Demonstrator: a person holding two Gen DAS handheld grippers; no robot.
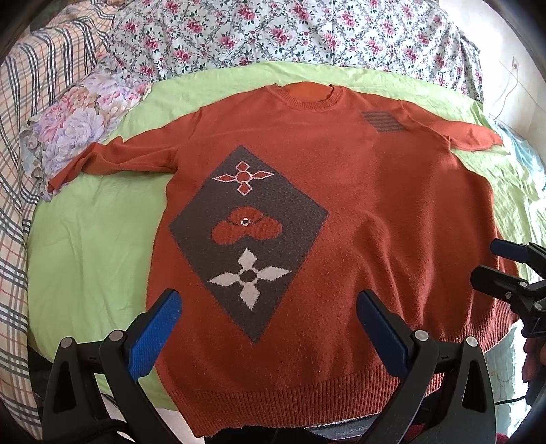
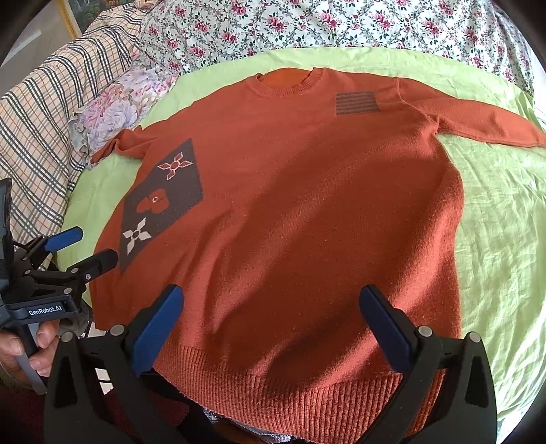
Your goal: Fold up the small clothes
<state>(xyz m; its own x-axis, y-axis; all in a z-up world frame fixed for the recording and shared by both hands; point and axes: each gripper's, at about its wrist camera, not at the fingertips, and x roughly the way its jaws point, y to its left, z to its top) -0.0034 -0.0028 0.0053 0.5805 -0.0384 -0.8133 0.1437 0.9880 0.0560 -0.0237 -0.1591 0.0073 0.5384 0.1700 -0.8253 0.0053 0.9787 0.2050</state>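
Note:
An orange knit sweater [image 1: 358, 211] lies flat and face up on a light green sheet [image 1: 95, 239], sleeves spread to both sides, collar at the far end. It bears a grey diamond patch with flower motifs [image 1: 249, 239]. My left gripper [image 1: 269, 307] is open above the hem, holding nothing. In the right wrist view the sweater [image 2: 307, 222] fills the middle, and my right gripper [image 2: 271, 304] is open above the ribbed hem, empty. Each gripper shows at the edge of the other's view: the right one [image 1: 501, 263], the left one [image 2: 85, 246].
A floral pillow [image 1: 85, 119] lies at the left sleeve end. A plaid blanket [image 1: 30, 102] runs along the left and a flowered bedspread [image 1: 273, 30] along the back. The green sheet [image 2: 494, 222] lies bare to the right of the sweater.

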